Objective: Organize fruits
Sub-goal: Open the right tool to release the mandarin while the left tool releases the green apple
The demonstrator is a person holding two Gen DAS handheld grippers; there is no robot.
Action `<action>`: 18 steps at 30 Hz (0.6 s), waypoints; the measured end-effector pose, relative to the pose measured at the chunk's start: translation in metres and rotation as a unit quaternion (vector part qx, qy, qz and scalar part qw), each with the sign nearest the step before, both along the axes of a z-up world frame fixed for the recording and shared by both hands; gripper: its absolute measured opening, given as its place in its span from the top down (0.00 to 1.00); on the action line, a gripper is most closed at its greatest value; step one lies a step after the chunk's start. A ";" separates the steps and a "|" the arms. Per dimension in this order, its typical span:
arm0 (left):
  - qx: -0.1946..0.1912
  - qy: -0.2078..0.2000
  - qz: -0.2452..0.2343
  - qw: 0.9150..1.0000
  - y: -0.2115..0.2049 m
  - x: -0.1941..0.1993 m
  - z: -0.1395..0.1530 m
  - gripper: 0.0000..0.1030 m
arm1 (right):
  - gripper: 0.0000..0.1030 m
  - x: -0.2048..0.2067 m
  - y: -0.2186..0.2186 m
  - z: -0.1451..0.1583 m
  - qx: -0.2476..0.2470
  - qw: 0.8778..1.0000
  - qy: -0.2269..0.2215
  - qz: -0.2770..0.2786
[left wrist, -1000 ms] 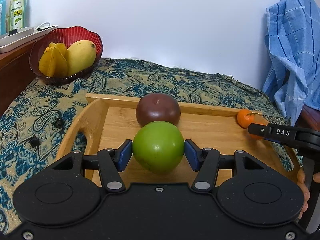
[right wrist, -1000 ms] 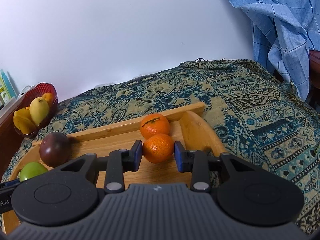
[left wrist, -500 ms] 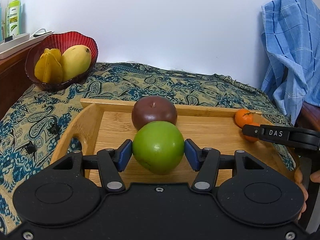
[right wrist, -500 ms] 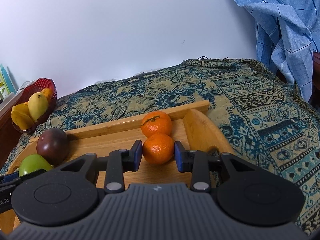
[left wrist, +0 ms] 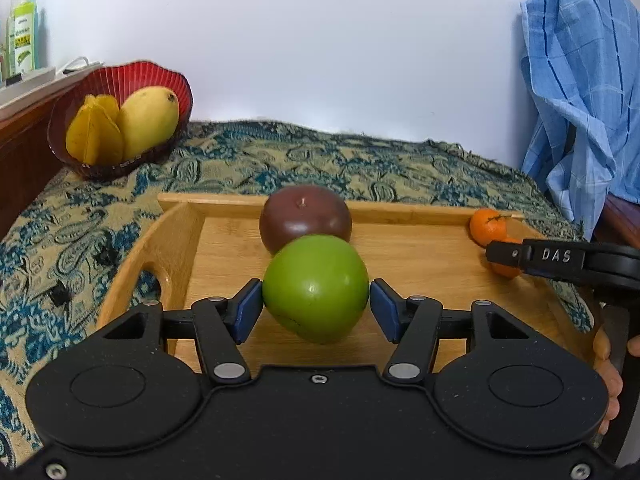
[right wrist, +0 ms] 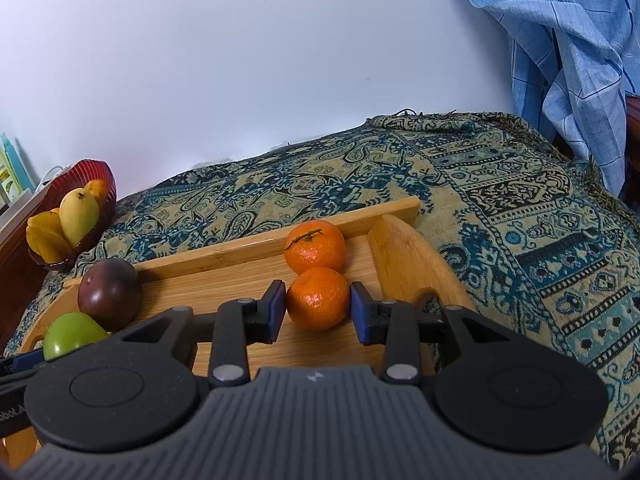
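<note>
Altogether the tray [left wrist: 180, 236] held two tangerines [right wrist: 315, 245], one green apple [left wrist: 316, 287] and one brown fruit [left wrist: 305, 220]. The left tongs [left wrist: 316, 310] bracketed the apple, just parted; the right tongs [right wrist: 318, 312], opening, flanked the nearer tangerine [right wrist: 318, 297].

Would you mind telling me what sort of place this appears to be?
Probably a room in a home: a paisley cloth covers the surface under a wooden tray, a red fruit bowl sits nearby, and a blue checked garment hangs alongside.

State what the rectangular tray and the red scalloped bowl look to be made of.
The rectangular tray looks like bamboo or light wood, matte: pale striped grain and joined strips show. The red scalloped bowl looks like translucent plastic or glass, glossy: light glows through its ribbed rim. Which of the two, I cannot tell.
</note>
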State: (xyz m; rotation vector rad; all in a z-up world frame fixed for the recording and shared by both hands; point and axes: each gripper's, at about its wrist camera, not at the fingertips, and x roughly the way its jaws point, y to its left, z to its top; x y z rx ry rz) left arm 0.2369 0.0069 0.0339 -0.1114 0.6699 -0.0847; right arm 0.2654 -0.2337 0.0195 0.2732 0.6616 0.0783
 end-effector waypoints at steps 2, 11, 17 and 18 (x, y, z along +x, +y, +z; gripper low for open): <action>-0.001 0.006 0.002 1.000 0.001 0.000 -0.003 0.44 | 0.57 -0.001 -0.001 0.000 0.002 1.000 0.001 0.000; 0.014 -0.005 0.001 1.000 0.001 -0.009 0.003 0.22 | 0.39 -0.008 0.002 0.005 -0.009 1.000 -0.011 0.009; 0.031 -0.015 0.003 0.999 -0.001 -0.018 0.010 0.15 | 0.28 -0.015 0.003 0.009 -0.017 1.000 -0.017 0.014; 0.032 -0.015 0.003 0.999 -0.001 -0.020 0.011 0.15 | 0.26 -0.017 0.002 0.009 -0.018 1.000 -0.019 0.015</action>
